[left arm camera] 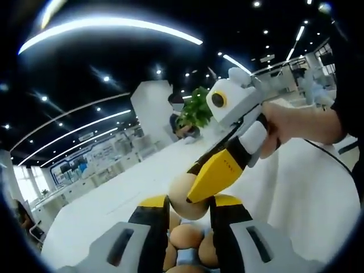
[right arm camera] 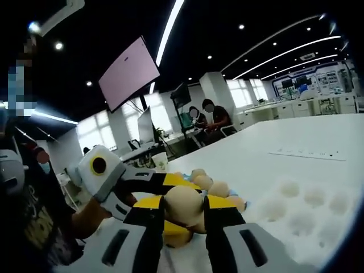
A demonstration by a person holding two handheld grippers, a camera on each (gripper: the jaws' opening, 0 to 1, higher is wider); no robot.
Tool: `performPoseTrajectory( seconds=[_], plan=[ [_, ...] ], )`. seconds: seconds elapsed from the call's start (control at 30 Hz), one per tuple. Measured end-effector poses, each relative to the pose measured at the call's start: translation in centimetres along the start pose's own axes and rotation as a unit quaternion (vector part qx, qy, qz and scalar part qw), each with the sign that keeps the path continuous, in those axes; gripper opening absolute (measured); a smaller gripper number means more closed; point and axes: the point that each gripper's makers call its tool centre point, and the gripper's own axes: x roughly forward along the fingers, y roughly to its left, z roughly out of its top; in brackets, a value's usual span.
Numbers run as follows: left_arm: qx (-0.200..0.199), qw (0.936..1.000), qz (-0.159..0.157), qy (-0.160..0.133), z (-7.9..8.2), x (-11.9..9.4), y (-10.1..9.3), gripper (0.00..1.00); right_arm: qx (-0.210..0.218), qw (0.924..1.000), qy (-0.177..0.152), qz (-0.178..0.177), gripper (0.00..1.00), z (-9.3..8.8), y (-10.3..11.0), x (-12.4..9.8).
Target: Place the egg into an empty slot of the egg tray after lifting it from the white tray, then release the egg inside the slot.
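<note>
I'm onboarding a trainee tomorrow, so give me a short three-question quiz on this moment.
1. True or false: the right gripper is empty.
2. In the right gripper view, the visible slots of the egg tray are: A) full, B) empty, C) lidded.
3. Fill in: the heap beyond the held egg is made of ___.
Key: 1 false, its jaws are closed on the held egg; 2 B; 3 eggs.

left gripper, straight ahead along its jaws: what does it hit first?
Likely the egg held by the right gripper, sitting right at the left gripper jaw tips. More eggs lie lower between the jaws; depth is unclear.
</note>
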Motion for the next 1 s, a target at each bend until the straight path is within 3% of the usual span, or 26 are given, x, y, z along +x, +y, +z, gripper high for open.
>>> performPoseTrajectory(
  seconds=[0.3,0.67,1.0],
  plan=[
    [-0.004,0.9999,0.012,0.008,-0.4,-0.5,0.5,0.28,-0.022,0.9996,-0.014,0.002,0.3,0.3,-0.1,-0.3],
    [-0.018,0.9991,0.037,0.01,-1.1,-1.9,2.9,0.28,-0.025,0.9991,-0.026,-0.024,0.3,0.5,-1.6,-1.3],
    [-0.032,0.9975,0.062,0.013,-1.8,-2.9,5.2,0.28,-0.051,0.9976,-0.005,-0.045,0.3,-0.5,-2.0,-1.4]
  ],
)
